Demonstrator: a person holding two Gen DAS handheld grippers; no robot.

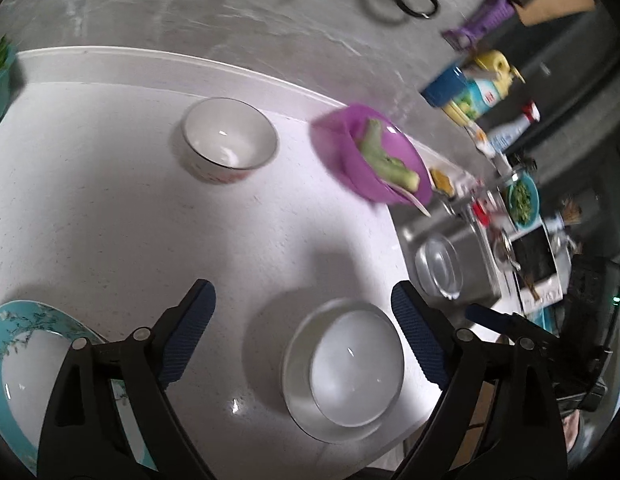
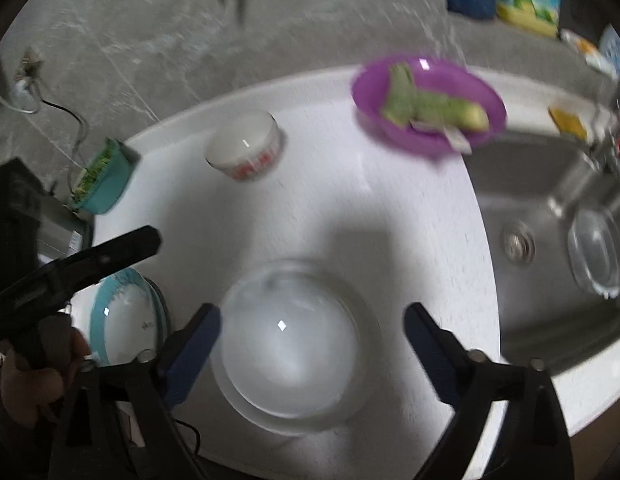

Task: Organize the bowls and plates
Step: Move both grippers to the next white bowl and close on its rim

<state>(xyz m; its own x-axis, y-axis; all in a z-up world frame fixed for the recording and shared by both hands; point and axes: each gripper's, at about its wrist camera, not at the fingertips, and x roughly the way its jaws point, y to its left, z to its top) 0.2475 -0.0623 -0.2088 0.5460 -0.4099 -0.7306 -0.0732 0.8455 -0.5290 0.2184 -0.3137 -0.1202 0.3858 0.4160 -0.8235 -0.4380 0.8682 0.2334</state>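
A white bowl (image 1: 352,368) (image 2: 286,340) sits nested in a slightly wider one near the counter's front edge. My left gripper (image 1: 302,292) hangs open above the counter, the nested bowls just right of centre between its fingers, untouched. My right gripper (image 2: 312,308) is open wide over the same bowls, pads clear of the rim. A white bowl with red print (image 1: 230,140) (image 2: 246,146) stands farther back. A teal-rimmed plate (image 1: 26,356) (image 2: 126,316) lies at the left. A purple bowl (image 1: 352,128) (image 2: 482,92) holds a green vegetable.
A steel sink (image 2: 550,184) with a glass bowl (image 2: 596,256) (image 1: 438,268) opens to the right of the white counter (image 1: 90,200). A teal tub of greens (image 2: 102,180) stands at the back left. Bottles (image 1: 478,92) line the wall. A hand (image 2: 34,376) holds the left gripper's handle.
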